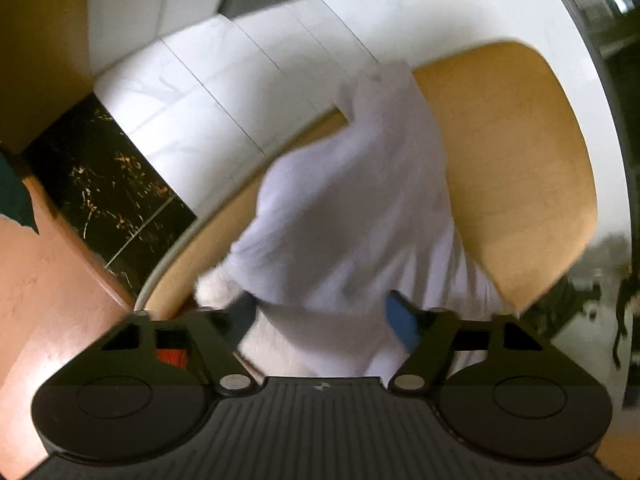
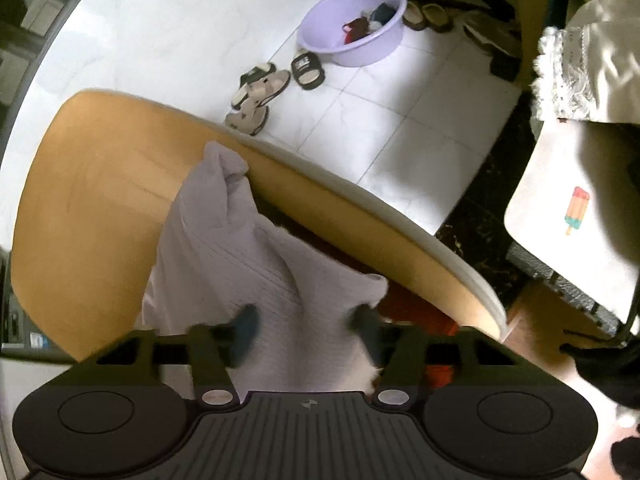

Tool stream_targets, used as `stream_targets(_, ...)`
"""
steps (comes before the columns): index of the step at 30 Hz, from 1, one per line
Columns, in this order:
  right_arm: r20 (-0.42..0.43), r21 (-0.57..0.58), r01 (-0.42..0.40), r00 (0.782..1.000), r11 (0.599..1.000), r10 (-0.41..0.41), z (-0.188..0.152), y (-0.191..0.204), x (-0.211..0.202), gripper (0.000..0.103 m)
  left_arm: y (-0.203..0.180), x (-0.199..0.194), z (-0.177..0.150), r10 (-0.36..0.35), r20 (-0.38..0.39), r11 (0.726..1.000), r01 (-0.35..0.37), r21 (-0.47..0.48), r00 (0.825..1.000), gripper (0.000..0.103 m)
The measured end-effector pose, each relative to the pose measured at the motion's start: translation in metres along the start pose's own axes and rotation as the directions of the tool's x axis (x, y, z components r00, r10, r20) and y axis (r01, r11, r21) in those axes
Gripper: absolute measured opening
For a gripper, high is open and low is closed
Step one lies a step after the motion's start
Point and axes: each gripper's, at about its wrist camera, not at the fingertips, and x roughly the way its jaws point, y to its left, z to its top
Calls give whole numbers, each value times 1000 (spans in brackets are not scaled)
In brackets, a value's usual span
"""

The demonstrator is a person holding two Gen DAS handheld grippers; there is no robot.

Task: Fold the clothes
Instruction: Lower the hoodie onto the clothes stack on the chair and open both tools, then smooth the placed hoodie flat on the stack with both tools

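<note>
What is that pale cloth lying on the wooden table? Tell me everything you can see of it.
The pale lilac garment looks like a soft, finely ribbed knit, bunched and creased rather than flat. It lies across the tan wooden table, one end drawn to a rumpled peak near the table's far edge. Its near end runs between the fingers of both the left hand-held gripper and the right hand-held gripper, whose jaws stand apart. Motion blur hides whether either touches it. Something white and fluffy peeks from beneath it.

Probably a home, slippers (image 2: 260,92), washbasin (image 2: 352,28)
</note>
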Motion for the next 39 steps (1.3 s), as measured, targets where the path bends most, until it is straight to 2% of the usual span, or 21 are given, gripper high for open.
stream_targets(1,4,-6,-5,1000,1000,5,-2,3,-5,9,0,-3,2,-2,8,1000,2,5,1000,11)
stream_targets(6,95,-62,-109,989,992,115,-5,17,-56,7,-5,-20,5,-31,40,999,29,31,999,8)
stream_targets(8,105,-60,-115,987,992,120,-6,14,-71,6,-9,-29,0,-46,39,998,44,35,998,8)
stream_targets(11,109,-49,-68,991,996,73,-1,-3,-67,6,-3,-22,-10,-17,-12,1000,17,24,1000,8)
stream_targets(16,37,10,63,997,998,-63,6,-38,-10,9,11,15,-13,101,-51,995,-102,-11,994,14)
stream_targets(18,19,20,116,993,993,-116,1,-40,2,23,3,18,-9,148,-51,989,-147,27,988,21)
stream_targets(19,18,23,145,989,989,-145,0,-37,4,39,-4,17,-7,174,-45,984,-171,58,984,26)
stream_targets(20,30,16,183,983,983,-184,-2,-33,1,56,-9,13,-5,204,-28,976,-201,88,979,42)
stream_targets(21,56,-6,221,974,975,-220,-5,-27,-5,64,-16,6,-5,237,-2,966,-235,111,972,54)
stream_targets(22,84,-30,259,963,965,-256,-8,-21,-11,74,-23,-2,-5,259,31,956,-260,133,965,54)
stream_targets(24,97,-51,311,947,949,-305,-15,-13,-22,74,-47,-23,-6,194,90,947,-211,243,977,54)
stream_targets(25,103,-57,282,956,958,-275,-14,-9,-27,72,-61,-33,-7,144,110,935,-172,310,983,54)
stream_targets(26,130,-88,245,964,966,-233,-13,0,-33,72,-74,-40,-9,105,134,914,-148,377,985,55)
stream_targets(28,191,-191,200,968,961,-163,-12,21,-42,73,-101,-47,-16,52,188,852,-142,504,981,69)
stream_targets(29,223,-281,203,964,938,-142,-16,36,-42,76,-114,-46,-20,39,208,813,-152,563,977,78)
stream_targets(30,245,-380,215,961,900,-127,-22,52,-38,78,-121,-37,-24,49,206,776,-167,608,977,81)
stream_targets(32,261,-531,259,956,807,-136,-36,79,-26,86,-126,-13,-28,83,165,718,-173,674,983,81)
stream_targets(34,231,-628,246,965,739,-125,-48,96,-12,86,-129,11,-32,119,123,664,-171,728,985,81)
stream_targets(36,197,-706,226,973,672,-121,-60,107,5,88,-116,41,-29,198,79,666,-193,720,977,81)
stream_targets(38,175,-790,245,969,561,-177,-78,112,31,89,-101,69,-23,273,43,680,-225,698,961,81)
stream_targets(39,157,-832,244,965,498,-210,-90,112,47,89,-94,77,-20,281,39,695,-232,681,959,83)
